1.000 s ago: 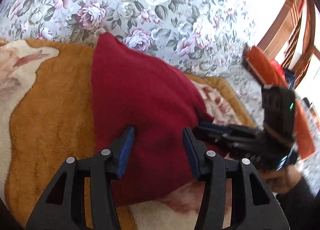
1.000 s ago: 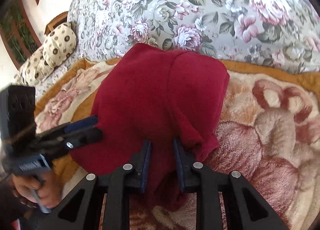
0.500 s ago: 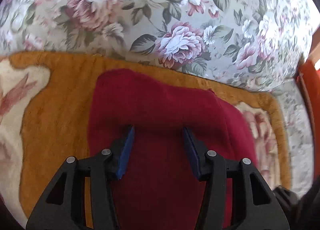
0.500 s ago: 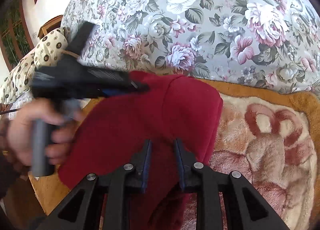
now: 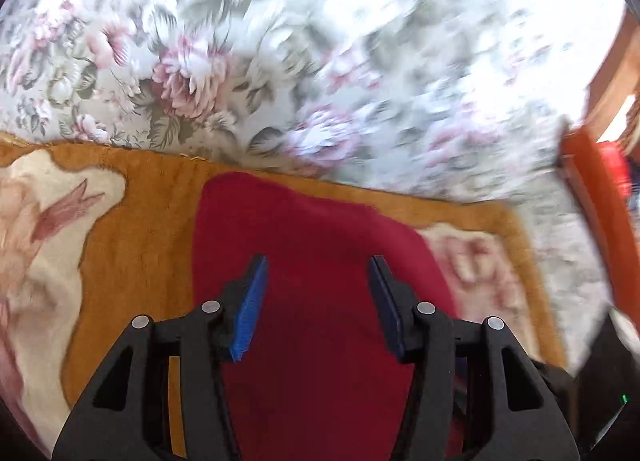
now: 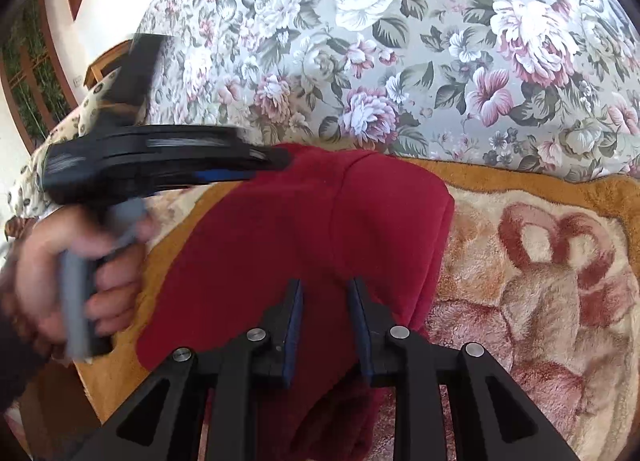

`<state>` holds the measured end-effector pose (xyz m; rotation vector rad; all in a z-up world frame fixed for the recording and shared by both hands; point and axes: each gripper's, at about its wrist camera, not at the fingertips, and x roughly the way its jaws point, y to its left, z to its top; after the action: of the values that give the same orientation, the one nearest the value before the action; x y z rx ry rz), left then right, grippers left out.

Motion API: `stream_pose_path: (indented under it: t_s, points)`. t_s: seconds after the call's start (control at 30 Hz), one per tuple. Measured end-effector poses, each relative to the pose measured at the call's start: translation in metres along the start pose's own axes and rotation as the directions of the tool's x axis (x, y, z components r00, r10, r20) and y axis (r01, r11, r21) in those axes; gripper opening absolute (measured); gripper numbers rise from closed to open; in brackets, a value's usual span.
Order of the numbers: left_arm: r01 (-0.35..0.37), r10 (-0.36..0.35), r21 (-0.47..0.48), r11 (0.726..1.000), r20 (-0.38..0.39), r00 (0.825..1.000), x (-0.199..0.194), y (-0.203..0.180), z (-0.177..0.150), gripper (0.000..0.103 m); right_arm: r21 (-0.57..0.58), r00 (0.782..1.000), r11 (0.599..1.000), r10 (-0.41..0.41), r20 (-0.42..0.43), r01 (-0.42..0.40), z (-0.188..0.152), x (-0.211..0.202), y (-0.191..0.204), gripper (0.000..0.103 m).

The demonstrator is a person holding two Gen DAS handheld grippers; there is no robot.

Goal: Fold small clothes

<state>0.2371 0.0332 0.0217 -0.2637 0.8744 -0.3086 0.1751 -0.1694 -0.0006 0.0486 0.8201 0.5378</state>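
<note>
Since a second ago your left gripper has swung from the near edge of the dark red fleece garment up over its far side, its blue-padded jaws standing apart above the cloth, holding nothing. That garment lies folded on the orange and cream plush blanket, in front of the grey floral-print cushion. Your right gripper sits low at the near edge with jaws narrow; red cloth lies between them, though you cannot tell whether the pads press it
</note>
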Motion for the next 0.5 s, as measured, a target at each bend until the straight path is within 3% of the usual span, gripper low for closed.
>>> stream_pose_path:
  t_s: [0.1, 0.17, 0.23, 0.3, 0.37, 0.4, 0.5]
  points:
    - [0.018, -0.018, 0.009, 1.0, -0.032, 0.999, -0.019, -0.008, -0.038, 0.051, -0.056, 0.999, 0.998, -0.011, 0.038, 0.013, 0.005, -0.02, 0.012, 0.023]
    - [-0.014, 0.015, 0.058, 0.998, -0.019, 1.0, -0.019, -0.014, -0.06, 0.052, -0.081, 0.996, 0.996, -0.034, 0.077, 0.041, 0.004, -0.033, 0.018, 0.025]
    - [-0.054, 0.056, 0.105, 0.993, -0.012, 0.998, -0.012, -0.021, -0.071, 0.052, -0.078, 0.999, 0.996, -0.049, 0.024, 0.05, -0.002, -0.028, 0.017, 0.026]
    - [-0.093, 0.096, 0.119, 0.989, -0.023, 0.995, -0.004, -0.03, -0.071, 0.061, -0.089, 0.996, 0.996, -0.025, -0.08, 0.017, -0.009, -0.015, 0.016, 0.027]
    - [-0.121, 0.131, 0.183, 0.976, -0.047, 0.99, 0.007, -0.048, -0.074, 0.084, -0.139, 0.997, 0.99, -0.038, -0.072, 0.028, -0.007, -0.016, 0.019, 0.027]
    - [-0.161, 0.177, 0.232, 0.959, -0.05, 0.983, 0.015, -0.058, -0.078, 0.086, -0.136, 0.996, 0.99, -0.038, -0.076, 0.028, -0.003, -0.017, 0.019, 0.027]
    - [-0.208, 0.221, 0.213, 0.955, -0.038, 0.975, 0.022, -0.062, -0.081, 0.089, -0.142, 0.995, 0.99, -0.038, -0.088, 0.025, 0.005, -0.018, 0.017, 0.027]
